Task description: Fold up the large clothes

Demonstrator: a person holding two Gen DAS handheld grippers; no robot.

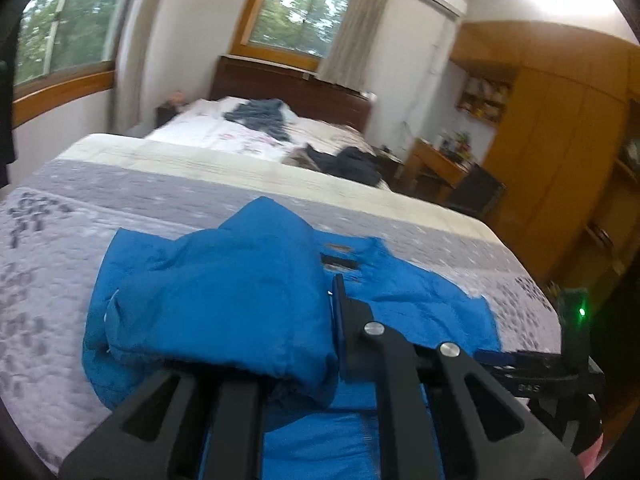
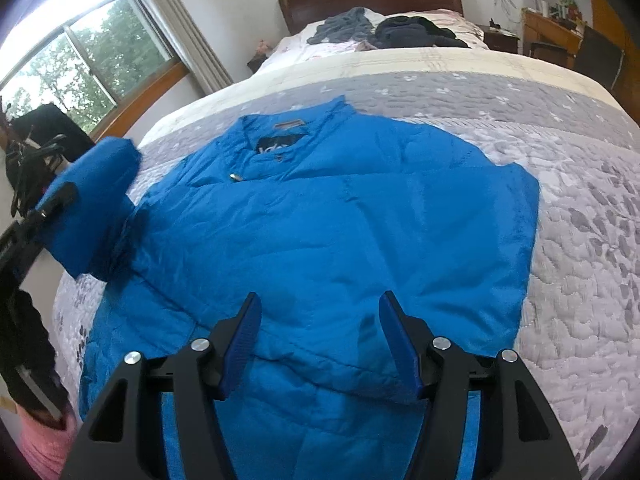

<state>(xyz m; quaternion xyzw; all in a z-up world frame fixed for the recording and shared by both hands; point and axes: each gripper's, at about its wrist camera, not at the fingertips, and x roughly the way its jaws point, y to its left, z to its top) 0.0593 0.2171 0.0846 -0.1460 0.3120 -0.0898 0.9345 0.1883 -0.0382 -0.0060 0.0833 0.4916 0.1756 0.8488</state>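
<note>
Jacket [image 2: 328,216] sleeve [image 2: 92,204] – left tongs [image 1: 280,320] (clamped)

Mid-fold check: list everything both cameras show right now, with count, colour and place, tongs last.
Puffy quilted jacket: one, bright blue, spread on the near bed, collar away from the cameras.
Jacket sleeve: one, blue, lifted off the bed at the left.
Quilted bedspread: one, grey and cream, under the jacket.
Crumpled clothes: two heaps, dark grey and navy, on the far bed.
Wooden desk: one, orange-brown, right of the far bed.
Left tongs: black, shut on the sleeve.
Right tongs: black with blue pads, open above the hem.
</note>
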